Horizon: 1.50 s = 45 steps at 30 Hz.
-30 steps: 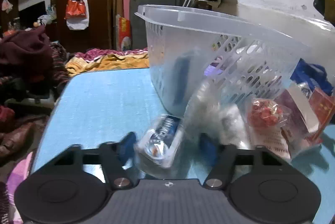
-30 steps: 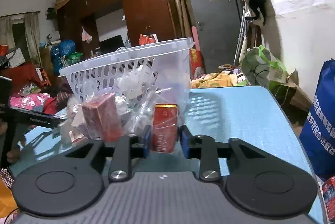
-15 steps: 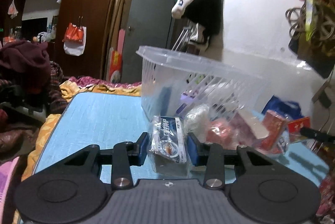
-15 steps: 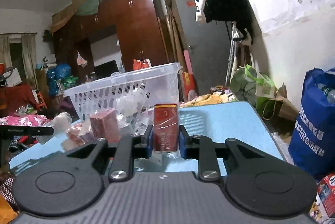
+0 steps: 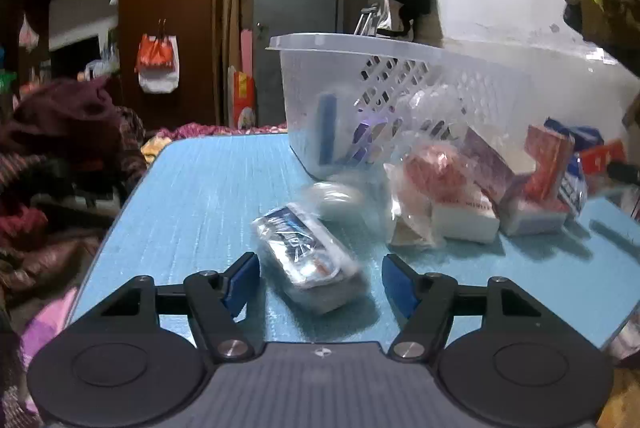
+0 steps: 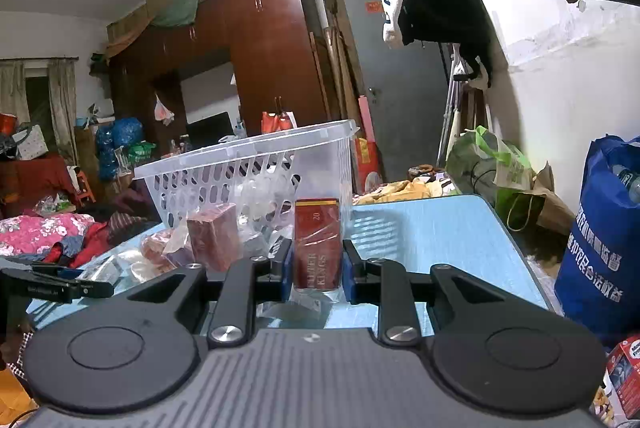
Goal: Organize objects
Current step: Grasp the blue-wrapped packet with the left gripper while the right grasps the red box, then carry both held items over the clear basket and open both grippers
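Right wrist: rectangular glossy red pack (image 6: 317,243), perforated plastic basket (image 6: 224,176)

My left gripper (image 5: 320,278) fills the bottom of its frame: a grey ribbed body with a small white mark at its top centre, a black round disc at either lower corner, and black angular linkage arms, each pinned by a silver screw. Its fingers (image 5: 242,282) carry blue pads. My right gripper (image 6: 316,270) looks the same, with grey ribbing, black discs, silver screws and blue pads (image 6: 349,278).
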Each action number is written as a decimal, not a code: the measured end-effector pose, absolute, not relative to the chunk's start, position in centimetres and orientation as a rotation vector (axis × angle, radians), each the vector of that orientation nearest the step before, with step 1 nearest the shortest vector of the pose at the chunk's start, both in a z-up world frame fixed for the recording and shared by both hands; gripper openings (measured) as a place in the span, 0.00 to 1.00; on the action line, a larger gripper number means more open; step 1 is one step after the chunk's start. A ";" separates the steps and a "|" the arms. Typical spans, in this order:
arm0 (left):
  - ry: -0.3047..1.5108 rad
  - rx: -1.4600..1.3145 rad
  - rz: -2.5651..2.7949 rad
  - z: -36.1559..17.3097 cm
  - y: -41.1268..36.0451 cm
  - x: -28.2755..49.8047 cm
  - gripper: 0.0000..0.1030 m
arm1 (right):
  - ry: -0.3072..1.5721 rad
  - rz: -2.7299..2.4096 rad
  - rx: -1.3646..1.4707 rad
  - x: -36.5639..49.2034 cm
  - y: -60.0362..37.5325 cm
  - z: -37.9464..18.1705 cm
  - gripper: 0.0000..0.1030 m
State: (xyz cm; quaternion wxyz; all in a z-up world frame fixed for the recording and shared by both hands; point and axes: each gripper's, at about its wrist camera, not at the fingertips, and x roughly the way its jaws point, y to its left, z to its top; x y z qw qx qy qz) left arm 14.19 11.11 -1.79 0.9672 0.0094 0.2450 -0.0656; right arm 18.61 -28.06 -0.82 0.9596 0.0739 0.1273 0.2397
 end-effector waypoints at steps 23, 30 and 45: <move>0.229 -0.006 -0.138 0.7 10.3 10.3 0.49 | 0.176 0.514 0.140 16.8 -27.7 2.1 0.26; 0.135 -0.049 -0.244 9.5 8.0 14.6 0.49 | 0.123 0.563 0.058 21.3 -23.2 9.8 0.26; 0.358 -0.170 -0.243 10.3 6.4 27.1 0.78 | 0.432 0.542 -0.007 34.7 -16.2 10.8 0.71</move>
